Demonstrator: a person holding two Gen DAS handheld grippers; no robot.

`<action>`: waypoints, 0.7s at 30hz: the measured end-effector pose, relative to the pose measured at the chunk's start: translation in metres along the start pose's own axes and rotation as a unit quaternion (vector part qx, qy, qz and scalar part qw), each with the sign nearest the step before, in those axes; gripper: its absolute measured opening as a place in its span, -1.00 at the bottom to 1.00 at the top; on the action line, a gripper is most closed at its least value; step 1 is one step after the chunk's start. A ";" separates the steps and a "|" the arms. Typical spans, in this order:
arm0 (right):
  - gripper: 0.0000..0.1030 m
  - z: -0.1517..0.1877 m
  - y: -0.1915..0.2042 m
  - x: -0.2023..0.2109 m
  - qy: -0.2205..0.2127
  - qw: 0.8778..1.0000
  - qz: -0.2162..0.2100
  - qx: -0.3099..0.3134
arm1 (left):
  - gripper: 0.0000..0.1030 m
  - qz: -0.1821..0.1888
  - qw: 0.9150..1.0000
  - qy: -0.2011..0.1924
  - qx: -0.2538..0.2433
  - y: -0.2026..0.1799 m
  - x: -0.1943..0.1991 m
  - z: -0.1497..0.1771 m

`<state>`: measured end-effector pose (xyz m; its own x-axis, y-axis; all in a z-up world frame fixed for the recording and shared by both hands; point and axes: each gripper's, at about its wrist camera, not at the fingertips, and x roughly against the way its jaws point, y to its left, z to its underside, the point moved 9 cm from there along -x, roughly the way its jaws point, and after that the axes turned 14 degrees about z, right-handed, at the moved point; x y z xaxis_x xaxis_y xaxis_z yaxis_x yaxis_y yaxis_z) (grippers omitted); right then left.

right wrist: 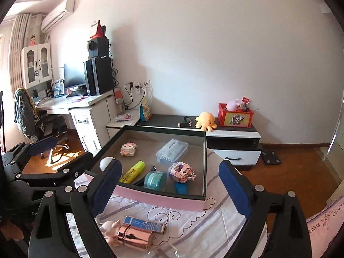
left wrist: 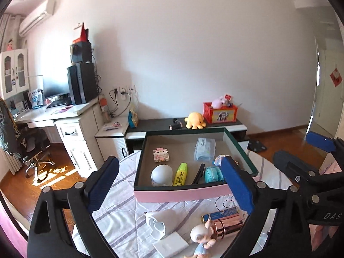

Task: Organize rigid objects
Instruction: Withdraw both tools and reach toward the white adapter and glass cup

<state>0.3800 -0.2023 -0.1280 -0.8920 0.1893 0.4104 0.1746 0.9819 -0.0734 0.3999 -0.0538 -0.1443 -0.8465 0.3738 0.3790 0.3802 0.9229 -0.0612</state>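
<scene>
On the near cloth, with both the left gripper and right gripper wide and empty, take the slick, light, stiff rose-gold tube across its middle.

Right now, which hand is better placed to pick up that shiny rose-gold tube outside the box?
Probably the right. Its open tongs have the rose-gold tube close below. The left tongs, also open, see it under their right finger.
</scene>
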 end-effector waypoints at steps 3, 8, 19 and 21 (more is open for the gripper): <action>1.00 0.000 0.002 0.047 -0.030 1.000 -0.007 -0.004 | 1.00 -0.012 1.000 -0.027 0.001 -0.003 0.045 0.002; 1.00 0.009 0.009 0.112 -0.060 0.998 -0.003 -0.001 | 1.00 -0.027 0.998 -0.055 0.001 -0.011 0.113 0.013; 1.00 0.032 0.017 0.196 -0.089 0.996 -0.005 -0.006 | 1.00 -0.069 0.994 -0.086 -0.011 -0.018 0.200 0.034; 1.00 0.034 0.017 0.204 -0.092 0.996 -0.004 -0.005 | 1.00 -0.070 0.994 -0.088 -0.012 -0.021 0.204 0.032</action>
<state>0.1870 -0.1470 -0.0760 -0.9544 0.1808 0.2375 0.1709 0.9834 -0.0616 0.2075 0.0064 -0.0956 -0.9432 0.2535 0.2148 0.2601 0.9656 0.0029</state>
